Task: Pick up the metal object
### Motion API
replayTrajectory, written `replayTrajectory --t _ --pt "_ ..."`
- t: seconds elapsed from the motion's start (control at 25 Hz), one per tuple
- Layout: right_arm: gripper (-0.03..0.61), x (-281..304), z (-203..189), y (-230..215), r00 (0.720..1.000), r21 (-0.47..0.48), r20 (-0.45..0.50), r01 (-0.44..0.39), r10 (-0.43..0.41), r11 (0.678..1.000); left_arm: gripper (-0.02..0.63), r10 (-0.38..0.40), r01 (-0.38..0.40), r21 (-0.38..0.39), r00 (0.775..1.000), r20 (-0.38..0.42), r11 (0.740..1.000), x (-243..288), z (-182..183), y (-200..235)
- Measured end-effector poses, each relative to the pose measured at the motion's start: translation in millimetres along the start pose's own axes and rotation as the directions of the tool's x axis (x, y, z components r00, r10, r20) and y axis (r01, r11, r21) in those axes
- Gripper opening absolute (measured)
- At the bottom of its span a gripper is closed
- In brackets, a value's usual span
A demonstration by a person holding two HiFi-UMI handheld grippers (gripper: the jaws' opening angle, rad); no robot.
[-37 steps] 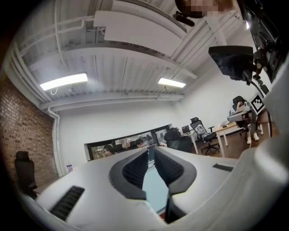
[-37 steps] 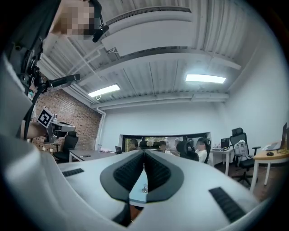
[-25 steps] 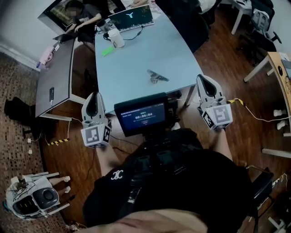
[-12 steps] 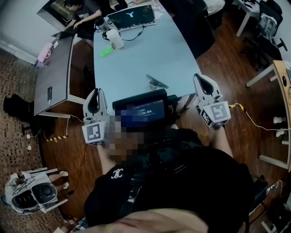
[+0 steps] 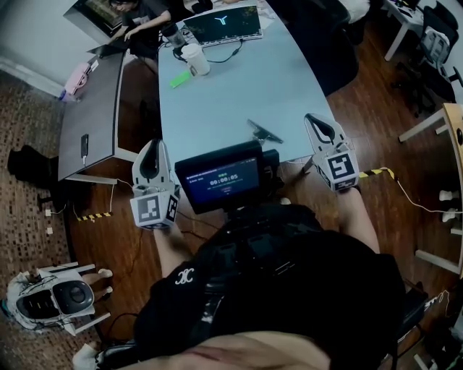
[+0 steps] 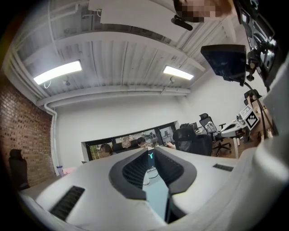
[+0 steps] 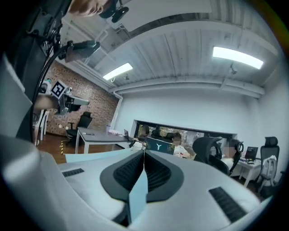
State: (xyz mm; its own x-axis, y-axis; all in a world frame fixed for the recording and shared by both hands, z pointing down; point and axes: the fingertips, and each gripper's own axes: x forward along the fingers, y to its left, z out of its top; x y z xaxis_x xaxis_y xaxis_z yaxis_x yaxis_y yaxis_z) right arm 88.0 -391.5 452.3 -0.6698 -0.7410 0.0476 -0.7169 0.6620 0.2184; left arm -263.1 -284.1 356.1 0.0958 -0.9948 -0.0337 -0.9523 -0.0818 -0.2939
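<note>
The metal object [image 5: 264, 132], a flat grey piece, lies on the light blue table [image 5: 231, 94] close to its near edge. My right gripper [image 5: 313, 119] hangs just off that edge, to the right of the object and apart from it. Its jaws are shut with nothing between them, and in the right gripper view [image 7: 143, 152] the tips meet. My left gripper [image 5: 150, 147] is off the table's near left corner, farther from the object. In the left gripper view [image 6: 150, 155] a narrow slit shows between its tips, and it holds nothing.
At the table's far end are a laptop [image 5: 223, 23], a white cup [image 5: 195, 59] and a green item [image 5: 181, 79]. A grey desk [image 5: 90, 108] stands to the left, with a seated person [image 5: 141, 16] beyond it. Office chairs [image 5: 434, 43] stand at the right. A small screen [image 5: 221, 177] sits between the grippers.
The head view has shifted a little. My right gripper has moved nearer to the table edge and the metal object. The left gripper has hardly moved.
</note>
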Motion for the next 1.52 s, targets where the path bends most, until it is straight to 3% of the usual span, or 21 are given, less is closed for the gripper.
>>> replayTrajectory --t 0.2,0.28,0.44,0.52,0.84,0.92,1.04,1.12,1.36,1.52 --pt "-0.009 61 -40 57 0.985 -0.087 -0.157 -0.092 0.077 0.992 0.034 0.016 -0.016 -0.007 1.0 -0.008 1.0 -7 -12 57" --pt "0.031 81 -70 81 0.965 -0.143 -0.229 -0.163 0.128 0.976 0.034 0.024 -0.024 -0.007 1.0 -0.009 1.0 -11 -15 68" --pt "0.057 108 -121 114 0.918 -0.263 -0.355 -0.28 0.177 0.923 0.034 0.038 -0.038 -0.01 0.999 -0.011 0.999 -18 -16 84" --pt "0.183 119 -142 128 0.889 -0.287 -0.407 -0.342 0.209 0.895 0.034 0.037 -0.037 -0.012 0.999 -0.018 0.999 -19 -14 86" --pt "0.238 144 -222 185 0.767 -0.288 -0.574 -0.518 0.288 0.805 0.034 0.009 -0.009 -0.008 0.999 -0.049 1.0 -23 -18 88" --pt "0.244 153 -234 191 0.752 -0.274 -0.598 -0.518 0.278 0.81 0.034 0.006 -0.007 -0.008 0.998 -0.058 1.0 -23 -21 88" --pt "0.242 170 -248 185 0.74 -0.246 -0.631 -0.476 0.233 0.845 0.034 0.003 -0.003 -0.005 0.998 -0.068 1.0 -22 -22 85" --pt "0.212 175 -257 182 0.731 -0.241 -0.649 -0.462 0.212 0.853 0.034 0.004 -0.004 0.0 0.998 -0.07 1.0 -23 -21 85" --pt "0.193 174 -276 180 0.698 -0.246 -0.688 -0.481 0.198 0.841 0.034 0.018 -0.018 0.002 0.996 -0.085 1.0 -28 -23 83" --pt "0.135 174 -279 177 0.687 -0.258 -0.701 -0.493 0.19 0.831 0.034 0.02 -0.02 -0.001 0.996 -0.089 1.0 -28 -24 82"
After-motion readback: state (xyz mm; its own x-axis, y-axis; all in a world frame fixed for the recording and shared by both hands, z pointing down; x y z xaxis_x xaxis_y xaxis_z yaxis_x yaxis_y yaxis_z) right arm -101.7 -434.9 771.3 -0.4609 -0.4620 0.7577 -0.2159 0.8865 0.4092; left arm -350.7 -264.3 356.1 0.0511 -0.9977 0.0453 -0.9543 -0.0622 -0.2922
